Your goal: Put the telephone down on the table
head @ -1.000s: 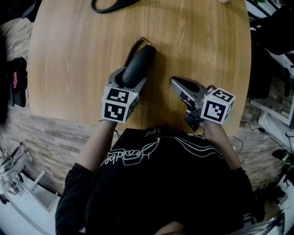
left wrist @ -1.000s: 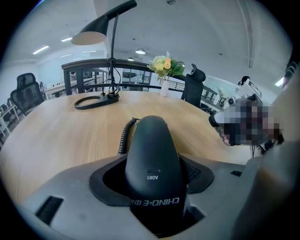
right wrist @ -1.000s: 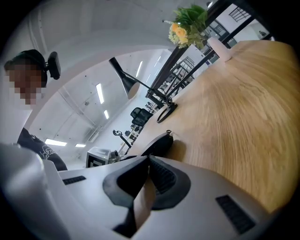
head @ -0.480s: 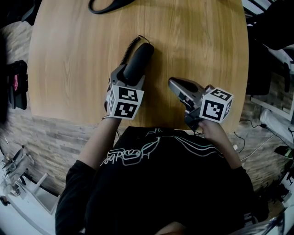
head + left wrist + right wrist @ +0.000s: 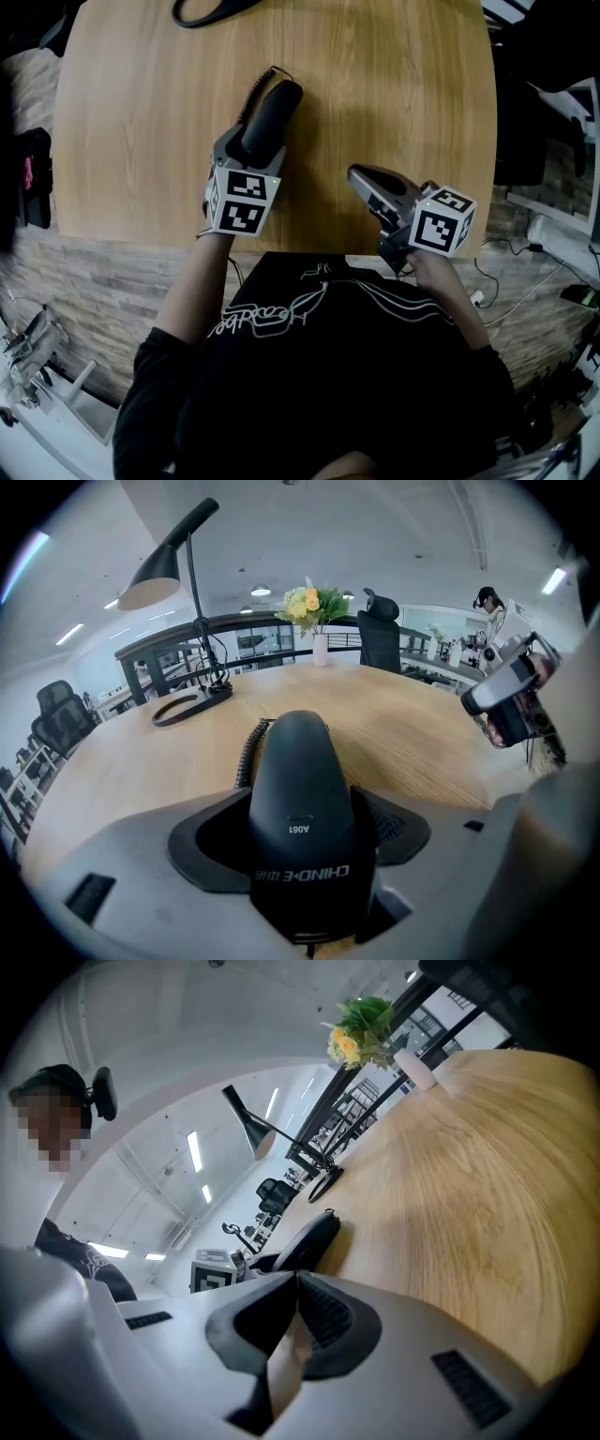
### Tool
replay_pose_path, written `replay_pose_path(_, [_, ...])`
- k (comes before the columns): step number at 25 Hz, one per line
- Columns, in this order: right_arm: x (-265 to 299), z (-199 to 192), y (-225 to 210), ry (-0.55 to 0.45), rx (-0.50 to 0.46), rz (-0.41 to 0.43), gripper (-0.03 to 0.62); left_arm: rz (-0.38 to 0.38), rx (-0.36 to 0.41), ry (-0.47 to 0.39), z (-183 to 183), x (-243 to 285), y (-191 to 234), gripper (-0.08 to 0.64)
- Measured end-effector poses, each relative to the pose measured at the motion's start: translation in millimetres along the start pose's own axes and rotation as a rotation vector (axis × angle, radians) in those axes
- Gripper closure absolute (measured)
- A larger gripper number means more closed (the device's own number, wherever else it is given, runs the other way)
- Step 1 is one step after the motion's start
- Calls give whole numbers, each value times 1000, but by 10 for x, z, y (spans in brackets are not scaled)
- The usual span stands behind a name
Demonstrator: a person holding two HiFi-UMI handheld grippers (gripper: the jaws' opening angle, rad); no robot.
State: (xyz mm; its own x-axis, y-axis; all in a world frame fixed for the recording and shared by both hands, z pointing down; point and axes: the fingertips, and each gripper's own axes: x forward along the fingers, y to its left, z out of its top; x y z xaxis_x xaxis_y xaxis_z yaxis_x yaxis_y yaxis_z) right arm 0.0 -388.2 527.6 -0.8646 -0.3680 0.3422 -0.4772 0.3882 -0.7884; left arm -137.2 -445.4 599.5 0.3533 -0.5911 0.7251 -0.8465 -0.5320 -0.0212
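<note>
A person in a black shirt (image 5: pixel 328 375) stands at the 6 o'clock edge of a round wooden bench (image 5: pixel 141 122), holding one gripping tool in each hand.

The left tongs (image 5: pixel 255 145) reach toward 12 o'clock and have a black telephone handset (image 5: pixel 269 117) between them. In the left gripper view the dark pads sit against both sides of the handset's near end, and the tongs are opening around it. The handset sits over the near middle of the bench, its length pointing toward 1 o'clock. Its far end is low at the wood, though it is not clear whether it touches. A coiled cord (image 5: pixel 255 92) runs along its 9 o'clock side.

The right tongs (image 5: pixel 358 174) are at about 4 o'clock from the handset, apart from it, with their tips aimed toward 10 o'clock. The right gripper view shows them pressed together with nothing between them.

At the bench's 12 o'clock edge lies the dark ring-shaped foot of a desk lamp (image 5: pixel 173 560). A white vase of yellow flowers (image 5: pixel 314 607) stands at the bench's far edge in the left gripper view, with a black office chair (image 5: pixel 380 630) beyond it.
</note>
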Motion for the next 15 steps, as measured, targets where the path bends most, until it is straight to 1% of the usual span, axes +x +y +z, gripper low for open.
replay_pose_path(2, [-59, -31, 8, -13, 5, 0, 551, 5, -6, -17, 27, -56, 7, 241])
replay_pose_path(4, [-113, -47, 47, -19, -6, 2, 551, 26, -19, -41, 62, -156, 51, 224])
replay_pose_path(7, [-201, -31, 156, -21, -49, 11, 551, 44, -29, -79, 129, -399, 85, 219])
replay_pose_path(9, [-291, -17, 279, -24, -93, 22, 551, 40, -40, -98, 148, -621, 42, 218])
replay_pose_path(11, [-382, 1, 423, -21, -161, 33, 551, 19, -85, -118, 153, -847, -43, 218])
replay_pose_path(13, [-475, 16, 544, -7, -240, 47, 551, -15, -162, -151, 180, -1032, -183, 219])
replay_pose_path(15, [-580, 4, 675, 6, -296, 67, 551, -54, -226, -187, 222, -1212, -361, 219])
